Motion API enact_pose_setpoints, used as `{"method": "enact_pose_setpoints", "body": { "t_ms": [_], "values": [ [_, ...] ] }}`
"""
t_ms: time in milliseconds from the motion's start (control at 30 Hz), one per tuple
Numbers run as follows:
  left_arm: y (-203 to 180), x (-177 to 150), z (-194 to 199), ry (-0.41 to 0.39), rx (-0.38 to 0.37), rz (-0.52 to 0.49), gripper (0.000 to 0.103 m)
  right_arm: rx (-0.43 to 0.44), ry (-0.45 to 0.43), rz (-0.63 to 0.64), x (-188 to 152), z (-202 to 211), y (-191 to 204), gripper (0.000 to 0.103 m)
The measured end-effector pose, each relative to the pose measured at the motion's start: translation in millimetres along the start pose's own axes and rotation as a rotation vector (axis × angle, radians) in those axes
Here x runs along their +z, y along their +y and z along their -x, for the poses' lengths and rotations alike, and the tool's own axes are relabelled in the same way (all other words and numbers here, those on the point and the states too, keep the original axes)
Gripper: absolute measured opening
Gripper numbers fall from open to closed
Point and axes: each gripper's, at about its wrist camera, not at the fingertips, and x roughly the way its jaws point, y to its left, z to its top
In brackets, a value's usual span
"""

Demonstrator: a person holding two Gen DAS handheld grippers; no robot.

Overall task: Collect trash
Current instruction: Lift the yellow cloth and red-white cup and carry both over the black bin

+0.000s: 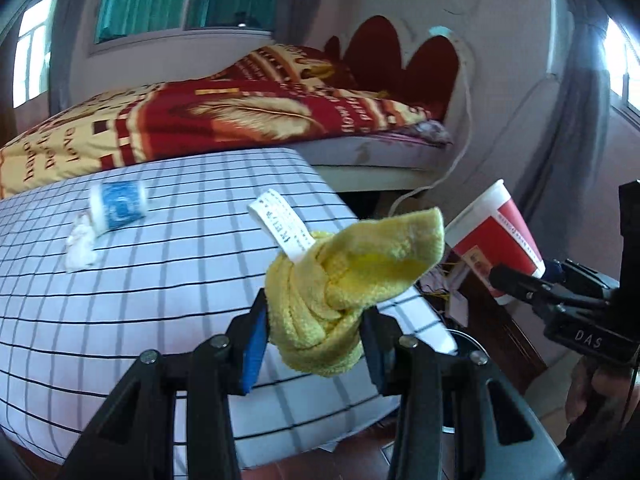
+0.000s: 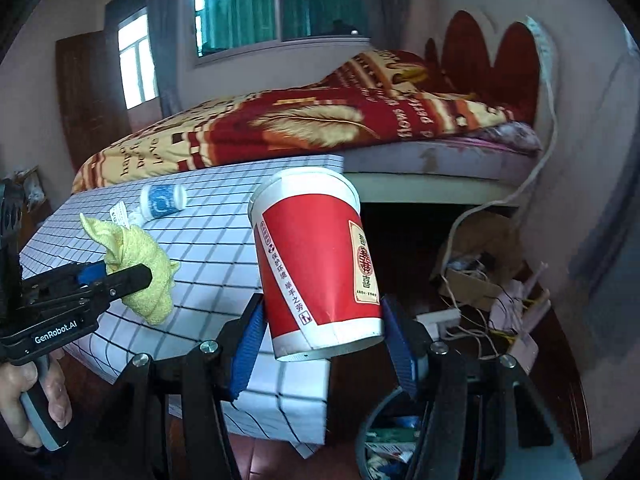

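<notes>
Right gripper point(image 2: 324, 320) fingers clenched on the tilted red cup point(image 2: 316, 264), bin point(image 2: 372, 432) right below at six o'clock; left gripper point(image 1: 316, 344) clamps the yellow cloth point(image 1: 344, 288) over the counter point(image 1: 140, 300).

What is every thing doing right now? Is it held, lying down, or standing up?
Left tool: shut on the yellow cloth.
Yellow cloth: knotted, held off the table.
Right tool: shut on the red cup.
Red cup: held, tilted, mouth up.
Blue-and-white cup: lying on its side on the checked tablecloth.
White tissue: crumpled beside it.
Bin: open, trash inside.
</notes>
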Motion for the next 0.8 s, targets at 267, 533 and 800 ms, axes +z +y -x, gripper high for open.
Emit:
{"method": "enact_pose_setpoints", "body": {
  "t_ms": [267,533,800],
  "values": [
    [-48.6,-1.3,-8.0,0.019,-0.063,-0.073,0.043,-0.056,0.009,-0.075,-25.8,21.0,-46.5,0.06],
    [-90.0,-7.7,-21.9,0.055,-0.13,-0.132,0.043,-0.108,0.03,-0.139,-48.9,31.3,-81.7,0.06],
    [-135.5,-19.9,-38.4,0.097,-0.203,-0.19,0.043,-0.171,0.074,-0.205,-81.4,38.0,-121.9,0.06]
  ]
}}
